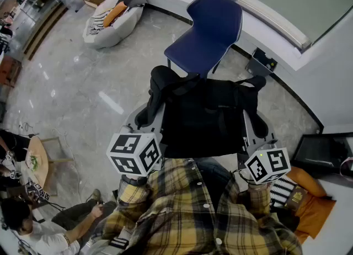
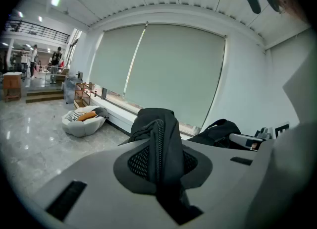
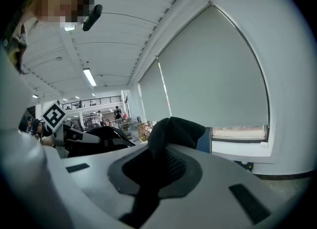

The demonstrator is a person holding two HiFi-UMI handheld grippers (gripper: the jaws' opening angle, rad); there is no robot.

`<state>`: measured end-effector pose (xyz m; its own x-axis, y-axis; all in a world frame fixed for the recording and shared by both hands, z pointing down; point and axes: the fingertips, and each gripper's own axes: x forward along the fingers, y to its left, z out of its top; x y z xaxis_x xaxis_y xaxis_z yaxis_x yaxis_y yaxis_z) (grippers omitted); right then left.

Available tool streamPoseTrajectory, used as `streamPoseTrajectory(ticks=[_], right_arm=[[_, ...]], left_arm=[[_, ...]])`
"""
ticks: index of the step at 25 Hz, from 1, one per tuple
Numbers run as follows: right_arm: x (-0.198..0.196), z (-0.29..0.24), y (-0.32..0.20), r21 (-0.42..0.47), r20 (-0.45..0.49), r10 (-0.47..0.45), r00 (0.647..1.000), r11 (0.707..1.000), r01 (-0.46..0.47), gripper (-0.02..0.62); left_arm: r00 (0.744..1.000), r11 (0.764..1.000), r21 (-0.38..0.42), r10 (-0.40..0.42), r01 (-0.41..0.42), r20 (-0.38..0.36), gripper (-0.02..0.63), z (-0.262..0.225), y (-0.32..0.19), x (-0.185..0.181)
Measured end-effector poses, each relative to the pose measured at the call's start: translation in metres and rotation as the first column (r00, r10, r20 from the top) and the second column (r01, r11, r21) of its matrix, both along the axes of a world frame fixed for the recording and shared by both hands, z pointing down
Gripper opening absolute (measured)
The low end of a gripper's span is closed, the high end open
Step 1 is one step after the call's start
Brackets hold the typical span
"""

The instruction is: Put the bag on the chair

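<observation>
A black bag (image 1: 207,118) hangs in front of me between both grippers, above the grey floor. My left gripper (image 1: 148,113) is shut on the bag's padded left strap (image 2: 158,143), which runs up between the jaws. My right gripper (image 1: 252,120) is shut on the other strap (image 3: 173,134), black fabric bunched in its jaws. The blue chair (image 1: 207,33) stands just beyond the bag with its seat bare and its back toward the wall. The bag hangs short of the seat and does not touch it.
A white lounge seat (image 1: 113,19) with an orange cushion sits far left. A curved wall ledge (image 1: 276,22) runs behind the chair, with a black box (image 1: 262,60) at its foot. A dark screen (image 1: 322,152) and an orange item (image 1: 314,204) lie right. A seated person (image 1: 38,229) and a small table (image 1: 36,160) are lower left.
</observation>
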<state>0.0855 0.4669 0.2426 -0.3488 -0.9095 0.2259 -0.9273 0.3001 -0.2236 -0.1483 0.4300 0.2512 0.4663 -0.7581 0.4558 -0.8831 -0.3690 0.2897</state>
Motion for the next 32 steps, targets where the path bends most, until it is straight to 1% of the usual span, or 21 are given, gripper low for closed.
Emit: streamPoseTrajectory(ticks=[7,15,19,26,32], right_arm=[[0.012,-0.003,-0.005,0.039,0.001,-0.014,1.000,0.999,0.014,0.035],[0.030,0.004,0.008,0.032,0.015,-0.018,1.000,0.999,0.018,0.036],[0.033,0.007,0.007,0.020,0.025,-0.012,1.000,1.000,0.011,0.035],[0.026,0.021,-0.023,-0.017,0.017,0.000,1.000,1.000,0.000,0.036],[0.015,0.025,-0.080,-0.041,0.010,-0.001,1.000,0.999,0.002,0.037]], left_arm=[[1.000,0.999,0.041,-0.020,0.020,-0.003,0.071,-0.003,-0.001,0.010],[1.000,0.999,0.041,-0.026,0.026,0.005,0.071,0.001,0.015,0.028],[1.000,0.999,0.032,-0.021,0.020,0.012,0.071,0.004,0.011,0.032],[1.000,1.000,0.005,-0.020,0.020,0.009,0.071,0.019,-0.018,0.024],[1.000,1.000,-0.016,-0.017,0.017,0.009,0.071,0.025,-0.080,0.015]])
